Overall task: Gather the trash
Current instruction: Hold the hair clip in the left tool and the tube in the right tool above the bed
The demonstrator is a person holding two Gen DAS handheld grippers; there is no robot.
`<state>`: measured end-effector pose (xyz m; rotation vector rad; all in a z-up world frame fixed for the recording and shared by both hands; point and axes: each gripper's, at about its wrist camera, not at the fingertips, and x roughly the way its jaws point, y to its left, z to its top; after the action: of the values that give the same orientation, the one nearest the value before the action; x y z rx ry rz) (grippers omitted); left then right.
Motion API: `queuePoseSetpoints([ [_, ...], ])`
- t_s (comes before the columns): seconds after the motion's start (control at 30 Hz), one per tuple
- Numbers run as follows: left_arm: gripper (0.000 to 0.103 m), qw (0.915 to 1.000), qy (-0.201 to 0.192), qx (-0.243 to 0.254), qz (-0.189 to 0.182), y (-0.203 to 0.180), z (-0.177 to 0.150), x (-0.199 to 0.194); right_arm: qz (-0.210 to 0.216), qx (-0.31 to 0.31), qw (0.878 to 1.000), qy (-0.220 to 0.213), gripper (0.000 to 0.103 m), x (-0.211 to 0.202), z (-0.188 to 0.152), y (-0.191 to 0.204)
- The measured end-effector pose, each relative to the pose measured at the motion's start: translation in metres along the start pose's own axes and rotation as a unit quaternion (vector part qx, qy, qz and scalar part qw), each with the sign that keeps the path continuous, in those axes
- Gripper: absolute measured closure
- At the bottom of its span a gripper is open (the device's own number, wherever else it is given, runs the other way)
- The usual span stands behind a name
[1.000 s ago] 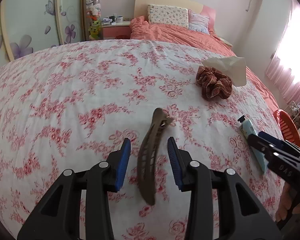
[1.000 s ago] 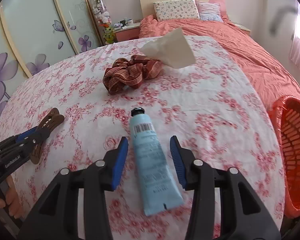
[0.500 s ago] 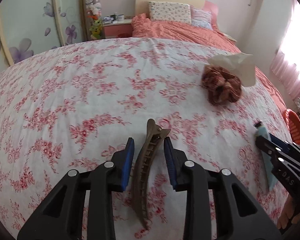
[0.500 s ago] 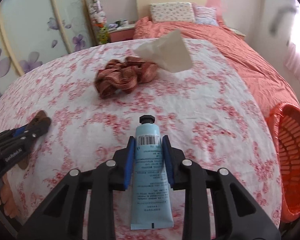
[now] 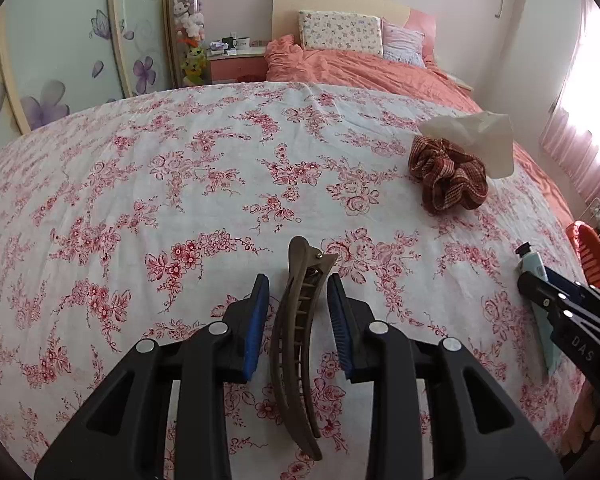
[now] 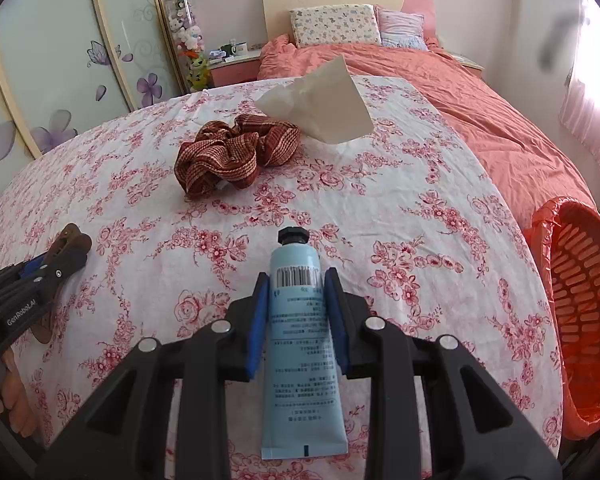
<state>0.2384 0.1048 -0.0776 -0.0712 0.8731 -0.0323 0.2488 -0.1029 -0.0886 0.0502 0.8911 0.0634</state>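
Blue ribbed fingers (image 6: pixel 258 316) pinch a smooth tube (image 6: pixel 300 344); left fingers (image 5: pixel 256 320) narrowly flank a curved toothed clip (image 5: pixel 296 344), contact unclear.

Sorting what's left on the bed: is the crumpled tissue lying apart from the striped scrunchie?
No, the tissue rests right against the far side of the scrunchie, touching it.

Right gripper (image 6: pixel 295 280): blue pads pressed on both sides of light-blue tube (image 6: pixel 300 344), black cap pointing away. Floral sheet (image 6: pixel 400 208) bears brown scrunchie (image 6: pixel 236 156), white tissue (image 6: pixel 324 100). Orange basket (image 6: pixel 580 304) at right.
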Motion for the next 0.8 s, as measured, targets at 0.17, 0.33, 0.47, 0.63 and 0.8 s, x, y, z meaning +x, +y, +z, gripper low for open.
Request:
queuePoseSetpoints([
  [0.17, 0.072, 0.9999, -0.001, -0.011, -0.012, 0.0038, 0.0002, -0.0008, -0.005, -0.004, 1.0, 0.0, 0.074, 0.0006, -0.0004, 0.0003],
  [0.33, 0.072, 1.0, 0.0, -0.002, -0.001, -0.0002, 0.0001, -0.0005, -0.007, -0.004, 1.0, 0.0, 0.074, 0.0007, -0.0007, 0.0008],
  [0.47, 0.072, 1.0, 0.0, 0.0, 0.001, -0.0009, 0.0003, 0.0002, -0.009, -0.004, 1.0, 0.0, 0.074, 0.0006, -0.0014, 0.0015],
  [0.63, 0.072, 1.0, 0.0, -0.006, -0.005, 0.0007, 0.0004, -0.0001, -0.008, -0.003, 1.0, 0.0, 0.074, 0.001, -0.0014, 0.0019],
  [0.8, 0.072, 0.9999, -0.001, -0.012, -0.011, 0.0036, 0.0007, -0.0001, -0.006, -0.002, 1.0, 0.0, 0.074, 0.001, -0.0017, 0.0015],
])
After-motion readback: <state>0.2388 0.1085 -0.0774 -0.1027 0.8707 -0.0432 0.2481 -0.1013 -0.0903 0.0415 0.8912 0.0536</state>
